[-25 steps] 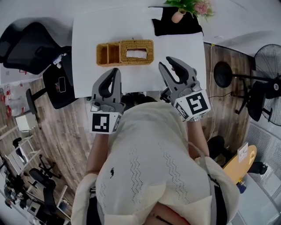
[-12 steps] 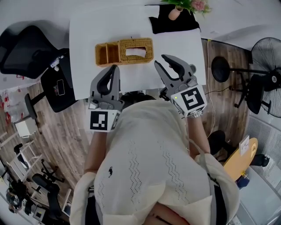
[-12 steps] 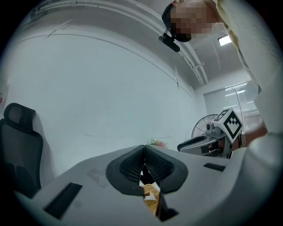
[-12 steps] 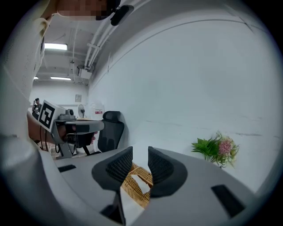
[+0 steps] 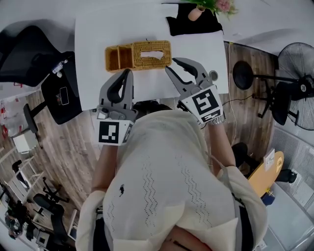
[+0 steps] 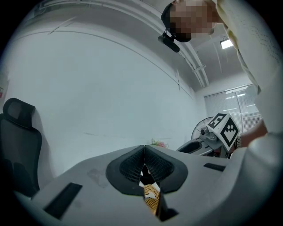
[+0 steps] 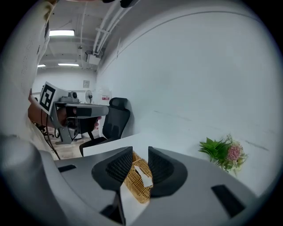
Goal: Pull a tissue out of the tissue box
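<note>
Tissue box — flowers, black mat behind

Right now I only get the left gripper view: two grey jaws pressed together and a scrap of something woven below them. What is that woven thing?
Observer: A wicker tissue box on a white table. The head view shows a white tissue poking from its top slot.
Operator: Is the other gripper holding that tissue?
Observer: No. In the right gripper view the right gripper has its jaws apart and empty, and the tissue box shows between them, farther off.
Operator: Anything next to the box?
Observer: An open wicker tray adjoins its left end in the head view. I cannot tell whether anything is in it.
</note>
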The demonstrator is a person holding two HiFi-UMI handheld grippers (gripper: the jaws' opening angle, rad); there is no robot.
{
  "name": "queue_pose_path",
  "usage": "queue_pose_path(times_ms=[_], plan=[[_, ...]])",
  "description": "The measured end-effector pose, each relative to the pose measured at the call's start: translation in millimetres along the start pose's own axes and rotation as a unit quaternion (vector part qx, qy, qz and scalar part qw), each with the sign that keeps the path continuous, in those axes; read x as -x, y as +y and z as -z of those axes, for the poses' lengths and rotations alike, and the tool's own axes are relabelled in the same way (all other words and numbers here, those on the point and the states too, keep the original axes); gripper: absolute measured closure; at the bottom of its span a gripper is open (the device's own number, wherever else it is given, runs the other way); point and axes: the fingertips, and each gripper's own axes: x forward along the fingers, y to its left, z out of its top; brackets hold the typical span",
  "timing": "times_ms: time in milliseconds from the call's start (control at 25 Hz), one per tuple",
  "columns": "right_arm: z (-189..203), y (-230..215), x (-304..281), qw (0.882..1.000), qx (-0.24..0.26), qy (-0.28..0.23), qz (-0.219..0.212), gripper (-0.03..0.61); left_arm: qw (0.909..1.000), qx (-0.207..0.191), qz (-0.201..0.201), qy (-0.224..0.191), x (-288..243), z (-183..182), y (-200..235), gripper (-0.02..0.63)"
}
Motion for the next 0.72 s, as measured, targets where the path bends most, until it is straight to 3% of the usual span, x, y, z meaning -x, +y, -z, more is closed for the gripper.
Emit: queue_pose_path(times_ms=[720], plan=[[22.5, 12.9, -50.6, 0.994, 0.061, 0.08, -0.051, 0.469, 0.9998, 0.014, -0.014, -0.002, -0.5, 3.6, 20.2, 0.6]])
